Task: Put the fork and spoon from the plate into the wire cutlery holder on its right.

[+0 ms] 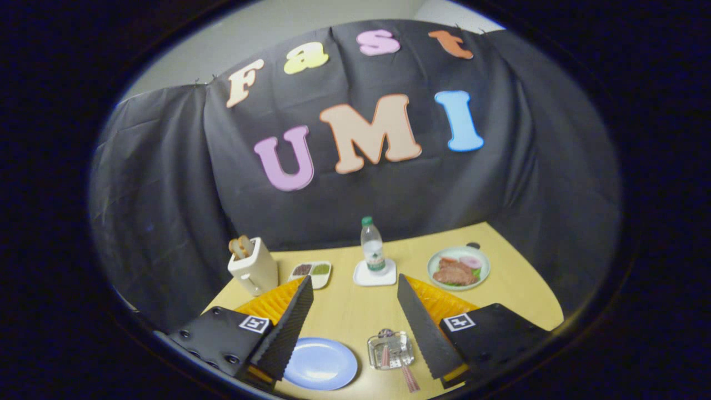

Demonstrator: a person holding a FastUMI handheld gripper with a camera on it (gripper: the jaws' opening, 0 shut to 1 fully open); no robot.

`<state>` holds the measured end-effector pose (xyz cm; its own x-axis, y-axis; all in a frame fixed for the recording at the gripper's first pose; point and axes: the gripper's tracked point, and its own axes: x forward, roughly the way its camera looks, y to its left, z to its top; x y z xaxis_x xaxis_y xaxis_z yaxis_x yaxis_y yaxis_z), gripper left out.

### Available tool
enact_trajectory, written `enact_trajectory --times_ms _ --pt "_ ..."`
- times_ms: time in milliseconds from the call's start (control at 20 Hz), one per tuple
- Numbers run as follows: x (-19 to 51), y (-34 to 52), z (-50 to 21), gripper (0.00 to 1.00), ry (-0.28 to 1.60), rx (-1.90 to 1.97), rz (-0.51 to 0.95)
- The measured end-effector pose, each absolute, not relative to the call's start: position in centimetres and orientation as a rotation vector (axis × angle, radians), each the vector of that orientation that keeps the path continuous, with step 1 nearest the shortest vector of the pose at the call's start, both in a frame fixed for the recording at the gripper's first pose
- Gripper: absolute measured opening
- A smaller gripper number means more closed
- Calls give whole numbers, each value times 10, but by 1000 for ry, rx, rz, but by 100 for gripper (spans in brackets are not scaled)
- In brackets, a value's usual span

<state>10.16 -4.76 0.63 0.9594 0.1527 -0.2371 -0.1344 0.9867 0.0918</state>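
My gripper point(354, 279) hangs open high above the yellow table, and nothing is between its fingers. Below, between the two fingers, lies a round blue plate point(319, 364) whose visible surface is bare; the left finger point(289, 328) covers its left rim. Right of the plate stands the small wire cutlery holder point(390, 349). Pink-handled cutlery point(410, 379) rests in it, one handle leaning out toward me beside the right finger point(425, 328).
Farther back on the table point(344, 314) stand a white toaster point(253, 265) with bread slices, a two-part sauce dish point(311, 272), a water bottle point(372, 247) on a white coaster, and a green plate of food point(458, 268). Black cloth walls the booth behind.
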Motion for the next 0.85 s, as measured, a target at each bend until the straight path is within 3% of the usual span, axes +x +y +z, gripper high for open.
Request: enact_trajectory --times_ms 250,850 --pt "79 -71 29 97 85 23 76" --pt "41 -121 59 97 -31 4 71"
